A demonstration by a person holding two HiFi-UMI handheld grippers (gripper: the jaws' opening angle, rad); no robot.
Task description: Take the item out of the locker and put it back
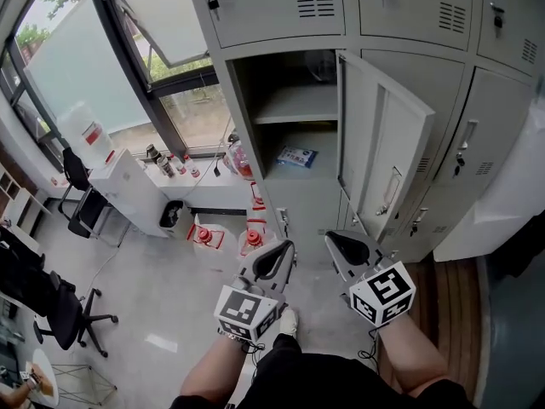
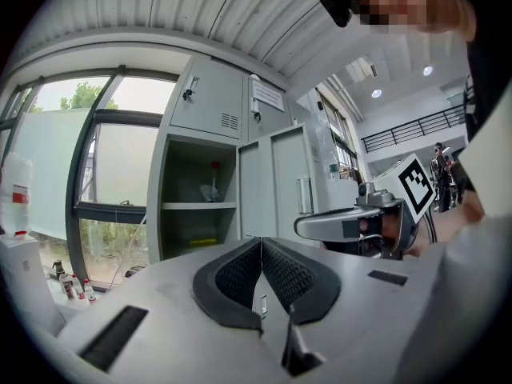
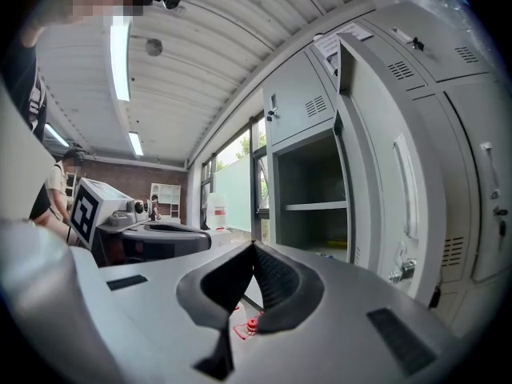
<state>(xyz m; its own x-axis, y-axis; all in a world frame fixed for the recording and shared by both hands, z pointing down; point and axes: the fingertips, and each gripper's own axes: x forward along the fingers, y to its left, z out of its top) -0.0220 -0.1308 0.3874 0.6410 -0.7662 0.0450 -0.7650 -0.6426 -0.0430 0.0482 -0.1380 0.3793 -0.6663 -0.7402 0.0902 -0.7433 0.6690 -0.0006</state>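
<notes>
From the head view, both forearms reach forward, holding the left tongs (image 1: 283,247) and right tongs (image 1: 338,239) level before the open locker (image 1: 255,92). A blue packet (image 1: 298,156) lies under its shelf. In the left gripper view the tongs are clenched and empty, the packet hard to make out. In the right gripper view they are likewise clenched and empty.

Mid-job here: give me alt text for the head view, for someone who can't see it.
Seen from above, the left gripper and right gripper, both shut and empty, are held side by side facing an open grey locker. Its door stands swung out to the right, and a blue-and-white packet lies on the compartment's floor below a shelf.
</notes>
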